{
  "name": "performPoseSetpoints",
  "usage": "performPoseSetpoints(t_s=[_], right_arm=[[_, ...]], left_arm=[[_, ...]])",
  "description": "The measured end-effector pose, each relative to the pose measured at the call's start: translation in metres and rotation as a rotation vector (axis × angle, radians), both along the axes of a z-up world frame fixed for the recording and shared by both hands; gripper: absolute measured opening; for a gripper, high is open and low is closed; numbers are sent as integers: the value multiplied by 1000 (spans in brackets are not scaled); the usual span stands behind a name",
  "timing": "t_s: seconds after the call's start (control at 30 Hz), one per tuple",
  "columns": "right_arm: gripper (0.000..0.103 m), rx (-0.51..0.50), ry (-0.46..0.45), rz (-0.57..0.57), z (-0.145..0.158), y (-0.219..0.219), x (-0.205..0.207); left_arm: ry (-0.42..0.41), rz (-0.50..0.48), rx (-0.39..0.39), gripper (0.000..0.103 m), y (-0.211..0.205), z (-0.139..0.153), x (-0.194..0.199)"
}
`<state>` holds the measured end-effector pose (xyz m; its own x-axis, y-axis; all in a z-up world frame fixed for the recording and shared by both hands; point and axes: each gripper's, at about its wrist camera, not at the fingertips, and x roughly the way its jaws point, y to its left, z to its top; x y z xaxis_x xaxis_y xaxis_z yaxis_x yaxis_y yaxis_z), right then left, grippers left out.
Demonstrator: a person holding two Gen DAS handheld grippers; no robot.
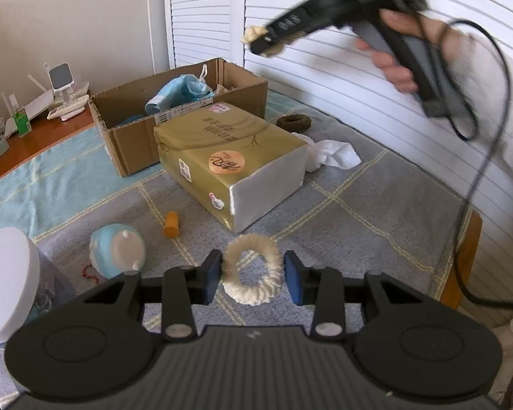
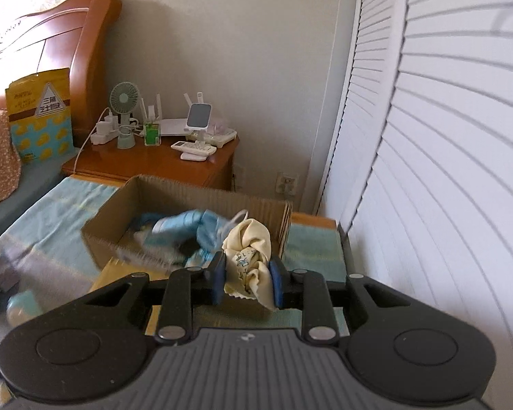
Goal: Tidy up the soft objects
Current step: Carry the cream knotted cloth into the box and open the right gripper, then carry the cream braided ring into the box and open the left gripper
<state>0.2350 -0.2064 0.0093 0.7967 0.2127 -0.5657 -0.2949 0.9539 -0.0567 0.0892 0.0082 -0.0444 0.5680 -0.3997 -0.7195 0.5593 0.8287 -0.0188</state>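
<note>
Pinched between the blue pads of the left gripper [image 1: 253, 275]: a fluffy cream-white fabric scrunchie [image 1: 252, 269], a ribbed ring standing on edge, just clear of the grey checked bed cover [image 1: 342, 212] near its front edge. Clamped in the tightly closed right gripper [image 2: 247, 282]: a crumpled pale-yellow cloth [image 2: 251, 256] with dark printing, bunched into soft folds, raised above the near right corner of the open brown cardboard box [image 2: 106, 218].

Two scrunchies, one cream [image 1: 251, 273] and one brown [image 1: 293, 122]; one cardboard box [image 1: 133, 143]; one gold tissue pack [image 1: 229, 157].
</note>
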Motion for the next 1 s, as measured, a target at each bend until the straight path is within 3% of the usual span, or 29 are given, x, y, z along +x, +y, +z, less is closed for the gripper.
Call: performPoseSetpoints(t_s=[0.2, 0.27, 0.33, 0.4, 0.43, 0.73, 1.0], right_arm=[[31, 4, 10, 8, 0, 8, 39], [42, 1, 19, 2, -4, 10, 46], [79, 0, 22, -13, -7, 11, 49], [100, 5, 9, -24, -9, 10, 44], [103, 18, 4, -22, -10, 8, 39], [103, 31, 82, -14, -18, 1, -12], [103, 8, 140, -72, -39, -5, -57]], left_arm=[[6, 13, -8, 38, 4, -1, 4], [8, 19, -5, 38, 5, -1, 5], [11, 18, -5, 38, 5, -1, 7], [11, 15, -4, 38, 5, 1, 7], [11, 11, -4, 38, 5, 1, 8], [29, -5, -19, 38, 5, 22, 20], [-4, 5, -14, 38, 2, 52, 48]])
